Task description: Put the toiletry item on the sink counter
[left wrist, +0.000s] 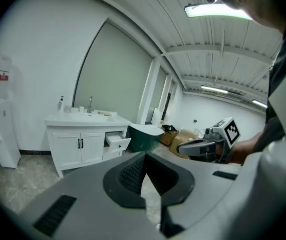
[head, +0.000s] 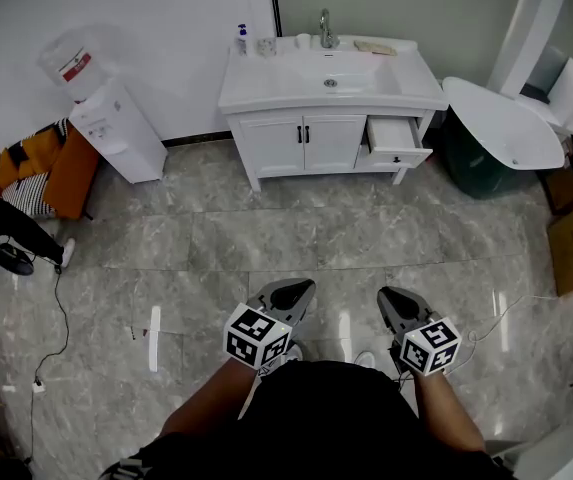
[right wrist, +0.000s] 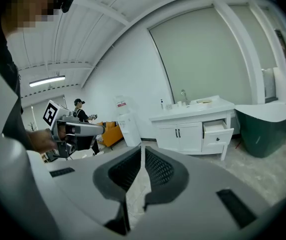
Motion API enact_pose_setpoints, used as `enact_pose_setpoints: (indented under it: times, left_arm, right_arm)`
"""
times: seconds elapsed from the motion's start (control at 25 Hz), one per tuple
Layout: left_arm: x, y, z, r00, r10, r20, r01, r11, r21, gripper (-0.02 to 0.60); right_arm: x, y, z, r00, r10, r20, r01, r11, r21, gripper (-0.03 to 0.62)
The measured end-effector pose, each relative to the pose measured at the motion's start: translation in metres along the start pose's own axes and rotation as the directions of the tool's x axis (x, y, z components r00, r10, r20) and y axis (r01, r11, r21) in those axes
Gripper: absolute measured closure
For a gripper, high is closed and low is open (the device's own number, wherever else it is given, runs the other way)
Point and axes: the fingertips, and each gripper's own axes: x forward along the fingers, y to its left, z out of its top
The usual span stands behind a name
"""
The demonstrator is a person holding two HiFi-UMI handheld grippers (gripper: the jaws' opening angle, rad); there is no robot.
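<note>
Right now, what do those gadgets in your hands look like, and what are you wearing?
Both the left gripper and right gripper are grey plastic shells tapering to pointed jaws lined with dark ribbed pads. Each carries a cube of black-and-white square markers. The person wears a black top.

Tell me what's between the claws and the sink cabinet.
Only bare floor tiles, per head view, between left claw, right claw and sink cabinet.

No print can be read anywhere. Far left, the water bottle (head: 71,56) on the dispenser wears a red and white label (head: 75,65), its writing too small. Cubes on the left tongs (head: 301,287) and right tongs (head: 387,294) show only black-and-white square patterns.
</note>
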Motion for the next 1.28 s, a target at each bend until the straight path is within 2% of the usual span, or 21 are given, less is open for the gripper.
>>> enact_pose_setpoints:
  times: [0.28,0.56,0.72,1.04,1.28]
  left_arm:
    - [-0.018,0.030,-0.007,0.999,-0.020,-0.028,0.020,1.000,0.017,0.581]
    - [-0.040,0.055,-0.019,0.996,-0.059,-0.065,0.062,0.997,0.051,0.581]
    - [-0.048,0.066,-0.026,0.995,-0.065,-0.071,0.067,0.997,0.037,0.581]
    - [-0.042,0.080,-0.025,0.996,-0.065,-0.056,0.066,0.998,0.010,0.581]
    - [-0.020,0.094,-0.021,0.997,-0.041,-0.063,0.041,0.999,-0.001,0.581]
  right_arm:
    - [0.024,0.026,-0.004,1.000,-0.021,-0.015,0.021,1.000,-0.006,0.589]
    - [0.040,0.044,-0.011,0.996,-0.094,-0.012,0.094,0.995,0.032,0.589]
    - [0.045,0.050,-0.015,0.993,-0.112,-0.028,0.114,0.993,0.041,0.589]
    - [0.057,0.045,-0.007,0.993,-0.117,-0.030,0.118,0.992,0.036,0.589]
    - [0.072,0.019,-0.003,0.994,-0.106,-0.024,0.107,0.993,0.054,0.589]
